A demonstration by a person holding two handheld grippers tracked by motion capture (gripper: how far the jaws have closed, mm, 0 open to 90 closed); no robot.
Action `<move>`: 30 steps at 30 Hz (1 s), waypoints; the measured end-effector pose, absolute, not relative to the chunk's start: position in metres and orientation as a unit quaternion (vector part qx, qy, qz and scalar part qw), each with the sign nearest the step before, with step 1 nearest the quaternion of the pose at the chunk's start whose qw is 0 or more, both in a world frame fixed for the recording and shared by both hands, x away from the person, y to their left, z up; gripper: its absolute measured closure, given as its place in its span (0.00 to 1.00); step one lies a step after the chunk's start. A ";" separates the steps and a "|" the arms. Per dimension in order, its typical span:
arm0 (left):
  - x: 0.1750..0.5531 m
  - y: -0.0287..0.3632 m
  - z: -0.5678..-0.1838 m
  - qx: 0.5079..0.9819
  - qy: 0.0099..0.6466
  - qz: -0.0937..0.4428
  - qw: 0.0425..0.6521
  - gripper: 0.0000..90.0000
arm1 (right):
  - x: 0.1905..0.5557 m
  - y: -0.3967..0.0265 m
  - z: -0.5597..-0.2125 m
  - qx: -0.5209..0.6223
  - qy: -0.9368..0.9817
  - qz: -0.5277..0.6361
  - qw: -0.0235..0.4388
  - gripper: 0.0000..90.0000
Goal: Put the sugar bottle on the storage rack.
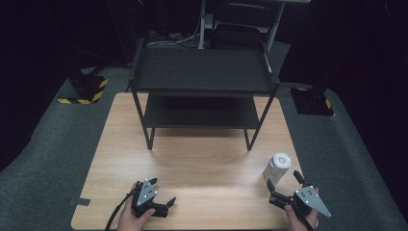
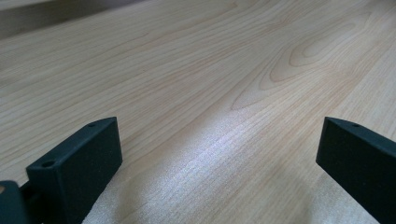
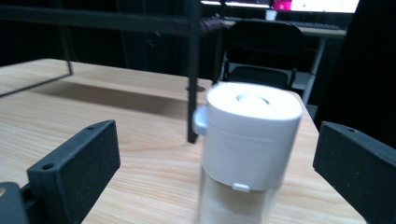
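- A clear jar [image 1: 277, 167] with a white flip-top lid [image 3: 252, 133] stood upright, long axis vertical, near the right edge of the wooden table [image 1: 202, 159]; pale contents showed dimly through its wall
- The right gripper [image 1: 284, 185] sat just beside it, jaws spread, jar between them in the right gripper view, untouched
- The left gripper [image 1: 161, 192] lay near the front edge, jaws spread over bare wood
- A black two-tier shelf rack [image 1: 202, 82] stood at the far side, open tabletop between

Jar [image 3: 250, 154] base cut by bottom edge, contents blurred; right hand [image 1: 300, 215] cropped at near edge.
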State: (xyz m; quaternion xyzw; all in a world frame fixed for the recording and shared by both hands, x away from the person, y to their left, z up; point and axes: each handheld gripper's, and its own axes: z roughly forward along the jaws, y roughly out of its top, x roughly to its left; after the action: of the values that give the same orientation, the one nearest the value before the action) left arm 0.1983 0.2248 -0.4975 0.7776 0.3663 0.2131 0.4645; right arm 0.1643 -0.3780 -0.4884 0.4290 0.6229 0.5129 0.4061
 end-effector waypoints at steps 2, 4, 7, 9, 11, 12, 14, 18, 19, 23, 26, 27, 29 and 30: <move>0.198 0.225 -0.497 0.778 0.367 0.213 0.464 0.01 | 0.169 -0.378 -0.492 0.436 0.622 0.508 0.406 0.00; 0.198 0.224 -0.497 0.777 0.367 0.214 0.463 0.01 | 0.177 -0.378 -0.495 0.446 0.622 0.504 0.400 0.00; 0.198 0.224 -0.497 0.777 0.368 0.214 0.463 0.01 | 0.187 -0.378 -0.499 0.456 0.618 0.501 0.398 0.00; 0.198 0.224 -0.497 0.777 0.367 0.214 0.464 0.01 | 0.191 -0.376 -0.499 0.459 0.618 0.499 0.398 0.00; 0.198 0.225 -0.498 0.777 0.367 0.214 0.464 0.01 | 0.203 -0.372 -0.501 0.468 0.617 0.492 0.398 0.00; 0.198 0.225 -0.498 0.777 0.367 0.214 0.465 0.01 | 0.205 -0.371 -0.501 0.469 0.619 0.490 0.396 0.00; 0.198 0.225 -0.498 0.777 0.367 0.213 0.465 0.01 | 0.211 -0.366 -0.503 0.472 0.621 0.481 0.401 0.01; 0.198 0.225 -0.498 0.776 0.367 0.213 0.467 0.01 | 0.214 -0.362 -0.508 0.472 0.618 0.478 0.409 0.14; 0.198 0.225 -0.498 0.776 0.367 0.213 0.467 0.01 | 0.215 -0.362 -0.509 0.473 0.615 0.479 0.410 0.17; 0.198 0.225 -0.498 0.776 0.367 0.213 0.466 0.01 | 0.215 -0.364 -0.511 0.478 0.606 0.489 0.407 0.28; 0.198 0.225 -0.498 0.776 0.367 0.213 0.466 0.01 | 0.212 -0.365 -0.512 0.477 0.602 0.495 0.406 0.34; 0.198 0.225 -0.498 0.776 0.367 0.212 0.467 0.01 | 0.212 -0.364 -0.511 0.477 0.601 0.495 0.407 0.34; 0.198 0.226 -0.498 0.776 0.367 0.212 0.467 0.01 | 0.211 -0.365 -0.510 0.480 0.599 0.498 0.404 0.34; 0.198 0.226 -0.498 0.776 0.367 0.212 0.467 0.01 | 0.211 -0.365 -0.508 0.481 0.601 0.495 0.403 0.34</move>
State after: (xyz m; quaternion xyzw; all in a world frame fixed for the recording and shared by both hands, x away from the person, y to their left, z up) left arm 0.1980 0.2257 -0.4979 0.7764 0.3670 0.2116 0.4666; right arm 0.2114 -0.3648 -0.5080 0.4814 0.6005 0.4951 0.4031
